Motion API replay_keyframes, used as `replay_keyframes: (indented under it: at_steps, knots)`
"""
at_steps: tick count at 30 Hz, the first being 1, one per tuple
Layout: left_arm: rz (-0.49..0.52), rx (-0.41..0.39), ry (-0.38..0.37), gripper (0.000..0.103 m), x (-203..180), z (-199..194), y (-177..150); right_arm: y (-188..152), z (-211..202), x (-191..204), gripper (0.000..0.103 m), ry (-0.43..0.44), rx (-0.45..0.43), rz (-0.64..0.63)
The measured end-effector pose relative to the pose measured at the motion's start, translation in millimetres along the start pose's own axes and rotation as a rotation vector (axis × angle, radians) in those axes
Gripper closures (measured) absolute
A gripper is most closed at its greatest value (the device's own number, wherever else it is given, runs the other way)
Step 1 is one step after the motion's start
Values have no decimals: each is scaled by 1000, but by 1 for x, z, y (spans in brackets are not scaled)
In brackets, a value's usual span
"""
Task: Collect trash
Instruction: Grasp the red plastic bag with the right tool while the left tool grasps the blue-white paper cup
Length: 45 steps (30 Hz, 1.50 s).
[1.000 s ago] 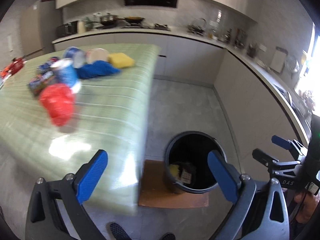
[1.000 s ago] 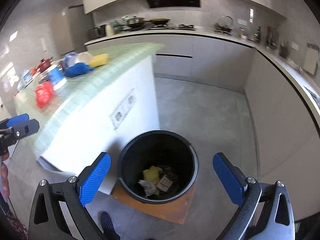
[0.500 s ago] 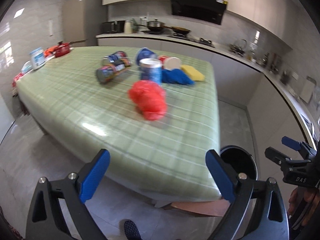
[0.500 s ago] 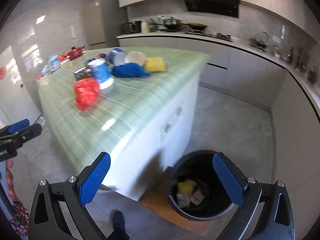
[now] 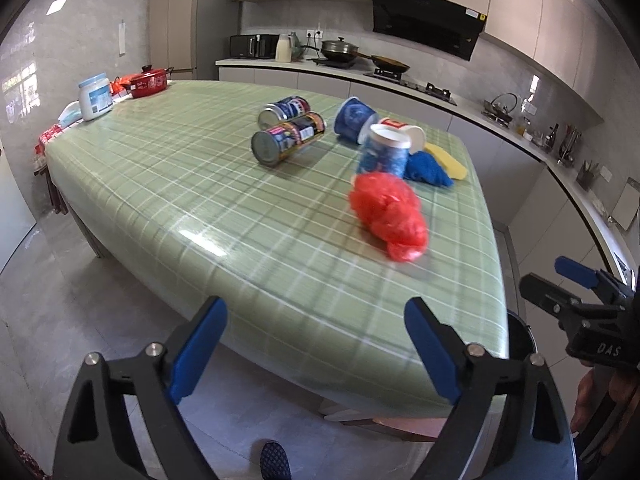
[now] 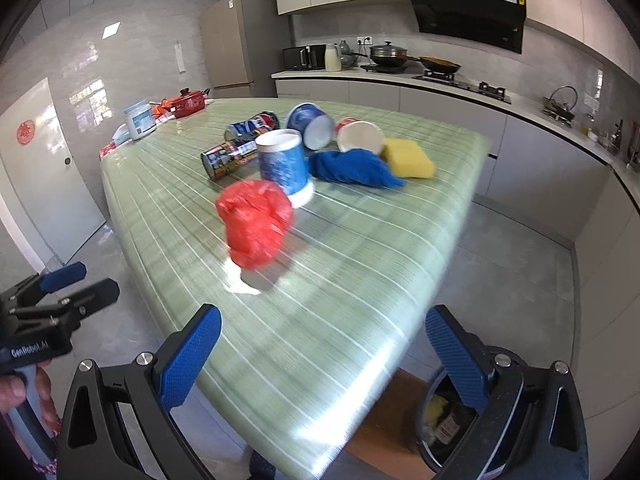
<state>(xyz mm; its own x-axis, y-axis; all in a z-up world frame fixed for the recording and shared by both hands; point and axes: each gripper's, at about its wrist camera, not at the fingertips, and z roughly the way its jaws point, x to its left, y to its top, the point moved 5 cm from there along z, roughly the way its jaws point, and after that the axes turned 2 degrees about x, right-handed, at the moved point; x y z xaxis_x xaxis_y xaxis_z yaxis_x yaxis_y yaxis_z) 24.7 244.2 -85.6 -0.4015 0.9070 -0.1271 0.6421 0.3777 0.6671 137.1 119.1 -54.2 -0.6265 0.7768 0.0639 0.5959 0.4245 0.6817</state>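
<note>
Floor of grey tile lies bare on both sides of the bench (image 5: pixel 280 248), whose near rounded edge sits just past both pairs of tongs. The left tongs (image 5: pixel 316 344) are closing from a wide gap with nothing between them; the right tongs (image 6: pixel 320 352) stand apart and empty. Both point down at a slant toward the green checked cloth. A round black bin (image 6: pixel 460 412) with scraps inside stands on the floor by the bench corner, under the right tongs.

On the cloth, nearest, lies a crumpled red plastic bag (image 5: pixel 386 214). Behind it stands a blue paper cup (image 5: pixel 384 154), then a bunched blue cloth (image 6: pixel 352 168) and a yellow sponge (image 6: pixel 408 158). Two printed tin cans (image 5: pixel 286 136) lie on their sides, well apart from the bag. Kitchen counters run along the far wall.
</note>
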Motion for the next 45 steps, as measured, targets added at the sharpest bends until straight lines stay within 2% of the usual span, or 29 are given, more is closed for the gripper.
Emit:
replay_keyframes:
  at_steps: [8, 14, 16, 18, 20, 21, 33, 45]
  knots:
    - [0, 28, -10, 12, 42, 30, 21, 33, 60, 39, 0, 13, 33, -3]
    - [44, 35, -22, 12, 60, 53, 44, 48, 108, 62, 1, 14, 68, -11]
    - [58, 45, -35, 12, 60, 64, 51, 50, 126, 66, 6, 6, 87, -12]
    - [69, 48, -53, 12, 57, 72, 56, 51, 138, 65, 31, 2, 105, -4]
    - [81, 53, -68, 12, 53, 79, 59, 50, 146, 59, 46, 5, 123, 13]
    - [88, 56, -80, 12, 49, 83, 61, 50, 147, 54, 48, 9, 121, 27]
    - [160, 60, -183, 12, -22, 114, 73, 44, 128, -18, 50, -117, 106, 130]
    - [147, 66, -212, 17, -60, 152, 105, 64, 145, -45, 50, -131, 99, 154]
